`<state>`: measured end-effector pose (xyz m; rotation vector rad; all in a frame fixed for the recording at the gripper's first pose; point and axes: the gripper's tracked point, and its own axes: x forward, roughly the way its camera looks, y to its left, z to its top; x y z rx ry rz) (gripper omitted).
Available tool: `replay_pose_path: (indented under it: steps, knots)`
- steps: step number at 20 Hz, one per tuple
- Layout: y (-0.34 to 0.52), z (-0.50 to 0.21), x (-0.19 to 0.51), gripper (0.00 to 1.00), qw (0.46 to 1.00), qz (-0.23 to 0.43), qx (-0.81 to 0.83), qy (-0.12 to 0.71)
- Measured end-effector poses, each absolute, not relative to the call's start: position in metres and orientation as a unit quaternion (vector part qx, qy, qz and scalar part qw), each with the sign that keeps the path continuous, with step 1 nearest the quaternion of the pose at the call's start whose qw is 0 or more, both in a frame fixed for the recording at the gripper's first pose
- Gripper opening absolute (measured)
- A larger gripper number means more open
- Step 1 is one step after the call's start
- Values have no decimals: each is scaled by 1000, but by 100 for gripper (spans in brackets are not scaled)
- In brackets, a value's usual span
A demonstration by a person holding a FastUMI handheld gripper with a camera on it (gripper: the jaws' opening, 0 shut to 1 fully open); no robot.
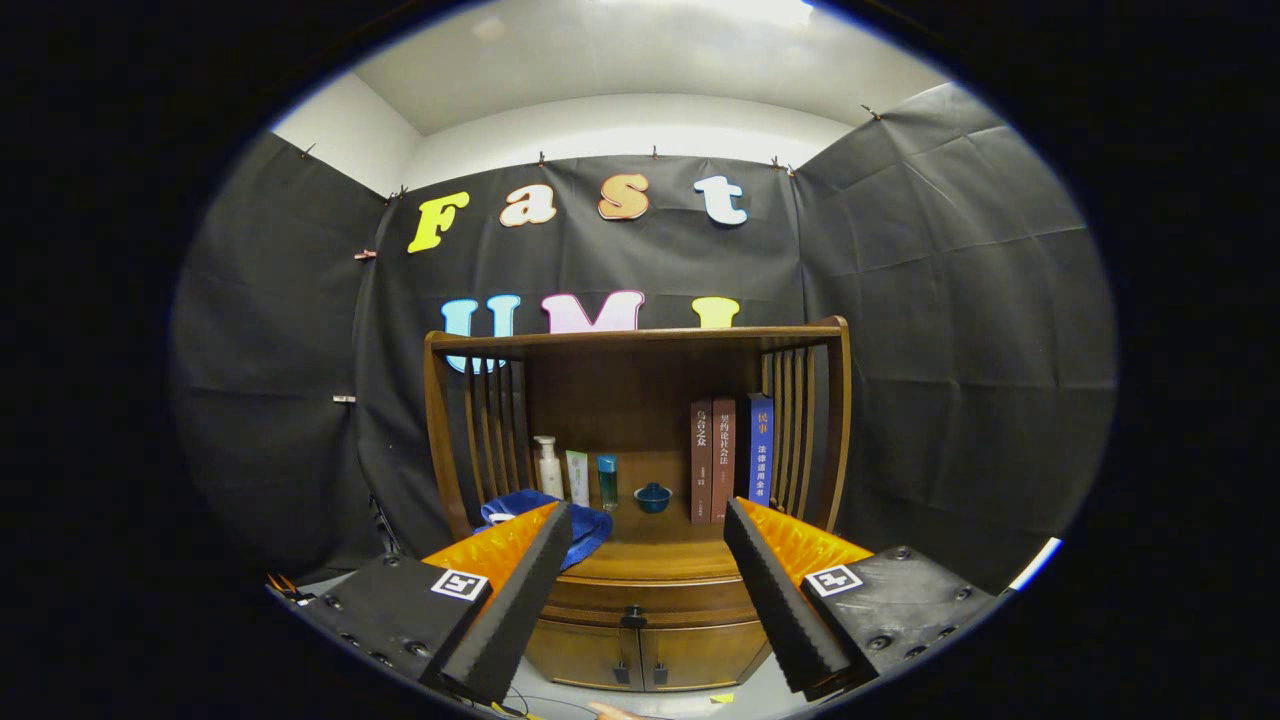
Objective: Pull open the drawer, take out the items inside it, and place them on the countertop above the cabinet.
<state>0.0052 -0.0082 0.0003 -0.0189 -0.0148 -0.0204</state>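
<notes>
The gripper [648, 520] hangs in front of a wooden cabinet [640, 640] with its fingers [520, 590] spread wide apart and holding nothing. Between the fingers, lower down, sits the drawer [650, 598], shut flush with the cabinet front, a small dark knob [633, 618] at its middle. Below it are two cabinet doors [640, 655], also shut. What lies inside the drawer cannot be seen.

Just beyond the fingertips is the counter [650, 540] on top of the cabinet. A blue cloth [560, 515] lies bunched at its left end, partly behind the left finger. Farther back stand a white pump bottle [548, 468], a pale tube [578, 478] and a small teal bottle [607, 482], side by side, then a small dark blue bowl [652, 497] near the middle. To the right, three books [730, 458] stand upright (two brown, one blue) close to the slatted side of the wooden hutch [640, 340] that frames the counter. Behind it all hangs the black cloth wall [950, 350]
</notes>
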Motion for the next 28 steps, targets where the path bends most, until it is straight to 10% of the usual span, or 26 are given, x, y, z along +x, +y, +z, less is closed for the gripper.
replay_pose_path:
  steps: [28]
  knots:
    - [0,-259,147,100,984,-19,4,176]
